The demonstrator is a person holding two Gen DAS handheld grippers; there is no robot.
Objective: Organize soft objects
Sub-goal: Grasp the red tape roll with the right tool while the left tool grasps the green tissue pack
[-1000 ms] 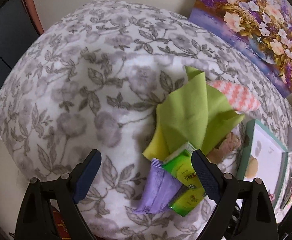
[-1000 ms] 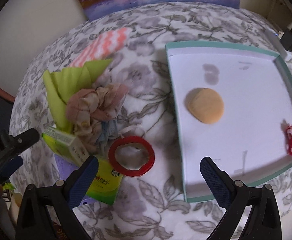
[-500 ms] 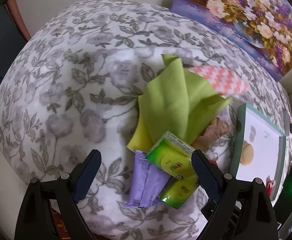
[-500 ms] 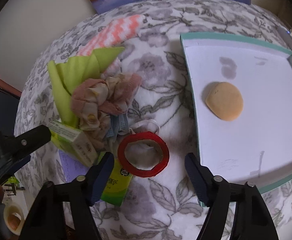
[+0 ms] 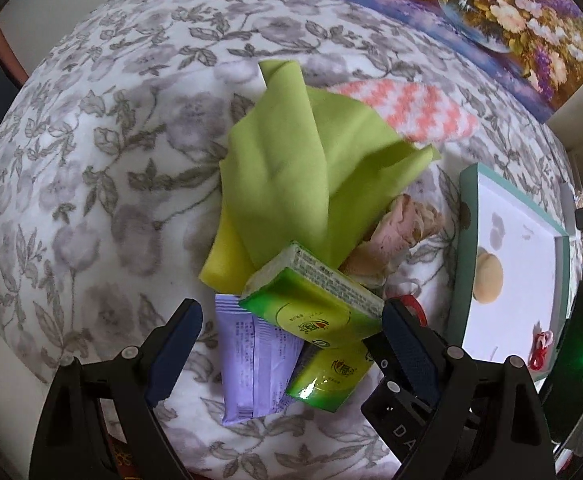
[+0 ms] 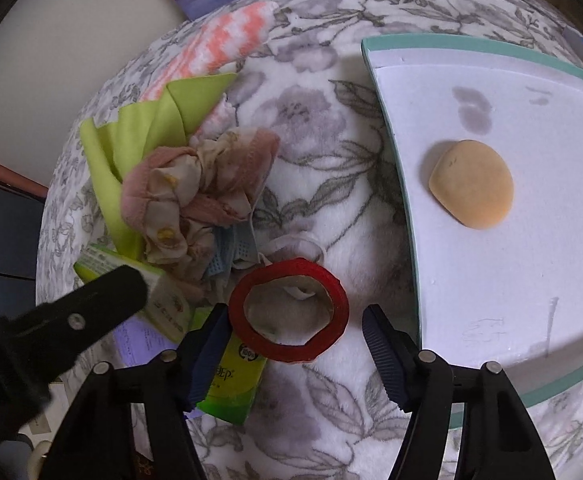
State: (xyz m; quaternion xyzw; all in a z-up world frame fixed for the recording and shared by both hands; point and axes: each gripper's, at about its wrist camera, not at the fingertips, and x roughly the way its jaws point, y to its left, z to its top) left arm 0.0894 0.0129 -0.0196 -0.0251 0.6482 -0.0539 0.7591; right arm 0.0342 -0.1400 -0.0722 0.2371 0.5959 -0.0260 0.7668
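Right gripper (image 6: 295, 332) jaws, just closing, flank the red tape ring (image 6: 288, 310) untouched; left gripper (image 5: 291, 344) gapes over the green tissue packs (image 5: 311, 308).

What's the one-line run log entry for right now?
left gripper: open over green tissue packs | right gripper: jaws closing round red tape roll, not gripping | tray: sponge

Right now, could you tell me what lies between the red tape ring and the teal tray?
Only bare floral blanket separates the red tape ring from the teal tray, in the right wrist view.
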